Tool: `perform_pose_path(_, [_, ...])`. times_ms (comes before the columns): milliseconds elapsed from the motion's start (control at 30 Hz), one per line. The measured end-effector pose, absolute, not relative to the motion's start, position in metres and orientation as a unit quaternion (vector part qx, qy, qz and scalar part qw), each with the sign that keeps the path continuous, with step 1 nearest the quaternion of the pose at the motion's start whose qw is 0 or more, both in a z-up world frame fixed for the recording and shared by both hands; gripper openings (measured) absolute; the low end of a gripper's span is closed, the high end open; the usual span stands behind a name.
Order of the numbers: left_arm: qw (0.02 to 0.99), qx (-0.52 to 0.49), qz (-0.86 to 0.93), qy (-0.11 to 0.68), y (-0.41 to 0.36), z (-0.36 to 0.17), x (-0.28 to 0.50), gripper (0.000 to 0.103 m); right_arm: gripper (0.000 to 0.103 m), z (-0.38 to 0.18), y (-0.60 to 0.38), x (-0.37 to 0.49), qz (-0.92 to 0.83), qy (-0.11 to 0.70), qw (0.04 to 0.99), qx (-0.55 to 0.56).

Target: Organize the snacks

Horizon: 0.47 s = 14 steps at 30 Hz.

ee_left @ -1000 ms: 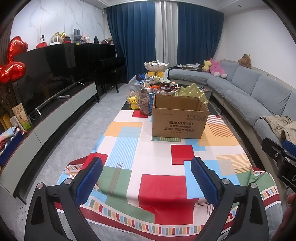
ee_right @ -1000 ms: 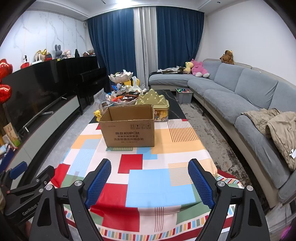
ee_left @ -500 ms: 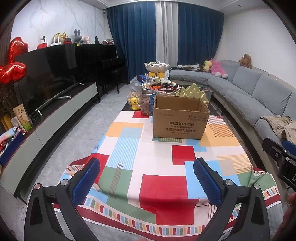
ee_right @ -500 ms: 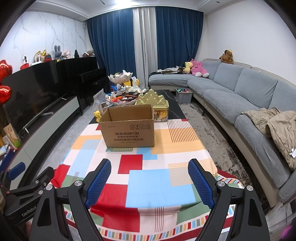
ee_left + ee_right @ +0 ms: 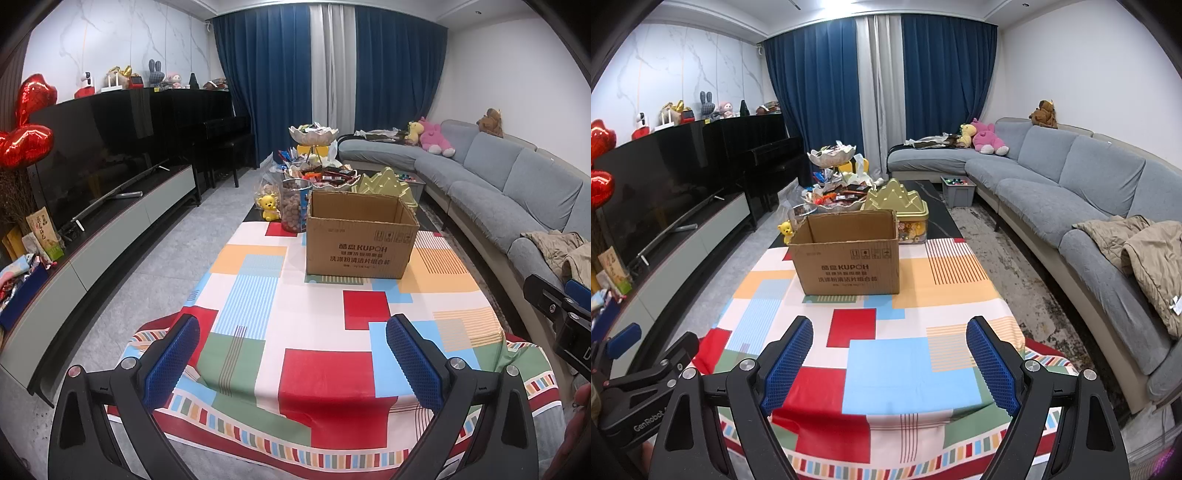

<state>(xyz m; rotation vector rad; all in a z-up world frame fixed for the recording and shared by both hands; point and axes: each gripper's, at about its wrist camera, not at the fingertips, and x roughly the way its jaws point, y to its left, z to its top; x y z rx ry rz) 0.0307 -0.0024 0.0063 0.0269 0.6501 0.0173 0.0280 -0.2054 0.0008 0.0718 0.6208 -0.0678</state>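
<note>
Both claws stand released and grasp nothing: the left claw (image 5: 293,354) and the right claw (image 5: 889,356) hang over the near edge of the counter (image 5: 317,373), blue ribbed pads spread wide, side by side.

Beneath and ahead of them lies the counter's smooth patchwork cloth of red, blue, green and orange blocks. Straight ahead, well apart from both claws, sits the open brown corrugated cardboard box (image 5: 847,254), stiff-walled, its flaps up; its inside is hidden from here. Just beyond the box lie the snacks: a gold mountain-lidded tin (image 5: 898,206), a clear round jar of brown nuts (image 5: 293,205), and scalloped tiered trays heaped with crinkly wrapped packets (image 5: 325,175).

Judging by this, the heap beyond the box awaits sorting, or what belongs in the box already lies inside unseen; the pictures fit either. Any reach to the snacks must pass over or round the box. The thin wrappers will slip and crush; the tin and jar are rigid.
</note>
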Motion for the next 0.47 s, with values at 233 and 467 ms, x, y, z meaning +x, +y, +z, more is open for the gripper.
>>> perform_pose_path(233, [0.948, 0.014, 0.008, 0.319, -0.0026, 0.0057, 0.0304, 0.103, 0.086, 0.0006, -0.2056, 0.028, -0.034, 0.305, 0.951, 0.036])
perform_pose_path(467, [0.948, 0.014, 0.004, 0.319, -0.0011, 0.0062, 0.0356, 0.103, 0.086, 0.0004, -0.206, 0.0284, -0.033, 0.306, 0.951, 0.036])
